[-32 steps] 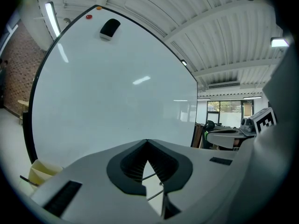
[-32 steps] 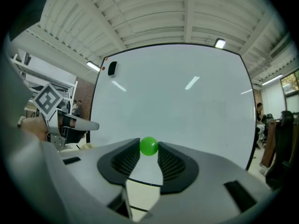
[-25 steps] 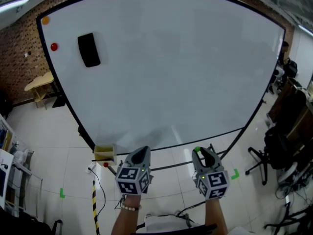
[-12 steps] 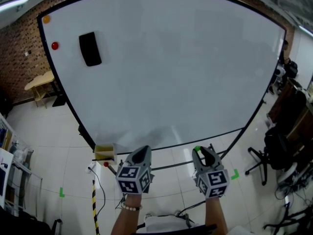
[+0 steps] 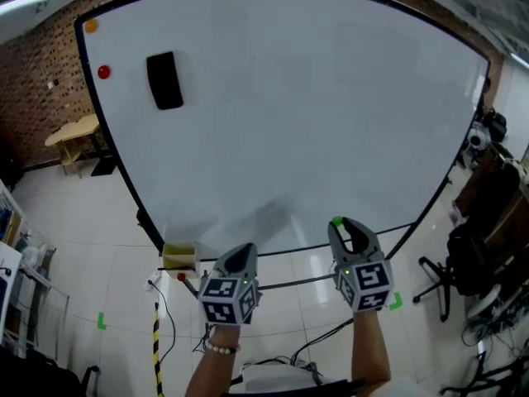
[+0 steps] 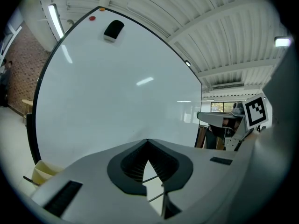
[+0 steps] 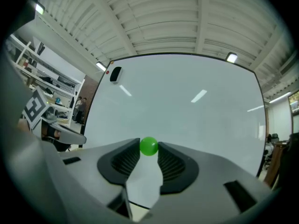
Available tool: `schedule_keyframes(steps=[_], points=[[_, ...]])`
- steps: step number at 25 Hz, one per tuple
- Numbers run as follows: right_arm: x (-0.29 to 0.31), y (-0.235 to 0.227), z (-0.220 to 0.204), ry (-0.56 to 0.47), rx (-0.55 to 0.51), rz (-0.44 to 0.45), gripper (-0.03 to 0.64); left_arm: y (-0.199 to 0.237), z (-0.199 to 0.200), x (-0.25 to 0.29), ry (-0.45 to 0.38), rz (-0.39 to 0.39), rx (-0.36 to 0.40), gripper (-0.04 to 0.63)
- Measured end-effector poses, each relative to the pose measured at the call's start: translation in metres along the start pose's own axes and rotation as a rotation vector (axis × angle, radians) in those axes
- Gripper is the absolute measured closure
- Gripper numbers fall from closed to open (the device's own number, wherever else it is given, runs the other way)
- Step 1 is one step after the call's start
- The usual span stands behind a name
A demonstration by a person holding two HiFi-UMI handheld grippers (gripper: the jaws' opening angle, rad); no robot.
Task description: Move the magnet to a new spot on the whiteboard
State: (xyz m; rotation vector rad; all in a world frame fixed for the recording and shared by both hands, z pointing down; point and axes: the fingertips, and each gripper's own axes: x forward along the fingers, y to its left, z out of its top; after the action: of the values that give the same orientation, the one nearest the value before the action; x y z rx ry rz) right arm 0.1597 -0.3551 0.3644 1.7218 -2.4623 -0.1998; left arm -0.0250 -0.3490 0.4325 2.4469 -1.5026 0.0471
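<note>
I am pinching the green magnet [image 7: 149, 146] in my right gripper [image 5: 345, 230], just in front of the whiteboard's [image 5: 289, 98] bottom edge.

No words, numbers or brand names can be read anywhere. The only printed signs are black-and-white square markers on the cubes of the left gripper [image 5: 238, 257] and the right gripper [image 5: 344, 230]. They are coded block patterns, not letters. One such marker also shows at the far edge of each gripper view.
</note>
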Motion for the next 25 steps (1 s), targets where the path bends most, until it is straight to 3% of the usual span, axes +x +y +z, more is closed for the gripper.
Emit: schedule_keyframes(steps=[14,25], points=[[0.069,0.007,0.089,-0.104,-0.135,0.047,0.479,0.013,0.007,-0.001,-0.016,0.021,0.000,0.598],[0.119,0.006,0.136,-0.133,-0.267,0.000,0.479,0.033,0.009,-0.005,-0.029,0.046,-0.023,0.598]])
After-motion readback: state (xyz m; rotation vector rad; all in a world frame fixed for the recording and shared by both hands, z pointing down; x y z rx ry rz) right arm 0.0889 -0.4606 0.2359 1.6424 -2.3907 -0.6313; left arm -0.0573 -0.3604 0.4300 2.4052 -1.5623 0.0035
